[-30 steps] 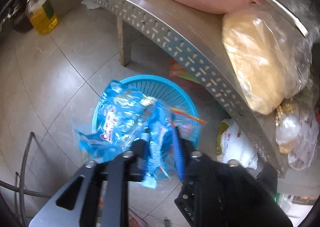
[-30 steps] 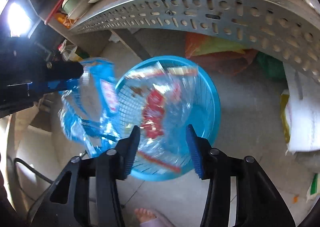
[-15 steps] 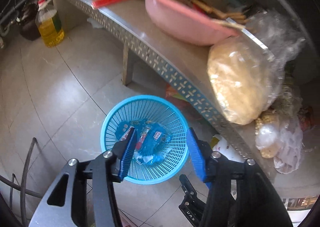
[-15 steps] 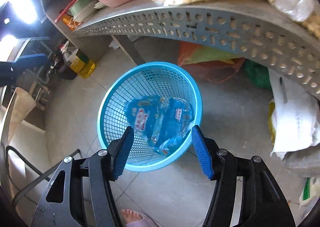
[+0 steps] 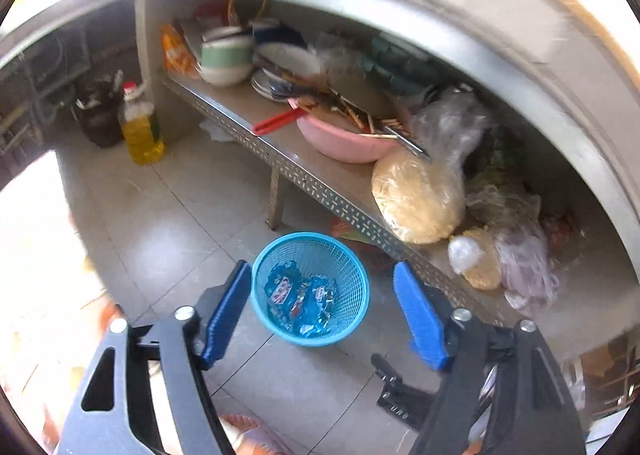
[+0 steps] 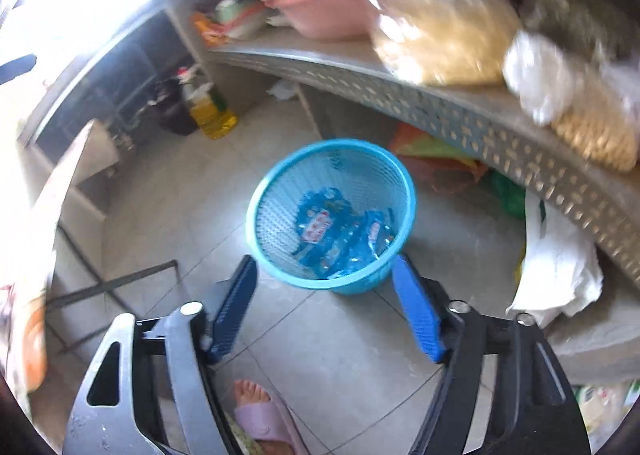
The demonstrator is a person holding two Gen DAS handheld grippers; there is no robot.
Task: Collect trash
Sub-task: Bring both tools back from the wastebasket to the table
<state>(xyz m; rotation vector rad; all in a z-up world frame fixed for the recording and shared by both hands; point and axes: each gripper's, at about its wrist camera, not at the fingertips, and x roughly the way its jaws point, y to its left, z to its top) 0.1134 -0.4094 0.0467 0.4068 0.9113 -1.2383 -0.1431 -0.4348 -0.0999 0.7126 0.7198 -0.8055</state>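
Both blue wrappers (image 5: 304, 301) are now lying inside the blue basket (image 5: 352, 255), lower centre of frame, no longer hanging from me. My left gripper (image 5: 322, 313) and right gripper (image 6: 324, 309) are opening, nothing between their jaws.

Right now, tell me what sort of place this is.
Probably a home kitchen or pantry corner: bowls and plates on a metal shelf, a cooking oil bottle on the tiled floor, bagged dry food.

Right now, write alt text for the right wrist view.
A blue mesh basket on a tiled floor holds crumpled blue wrappers. The right gripper hangs above it, empty and opening. A cluttered metal shelf runs behind.
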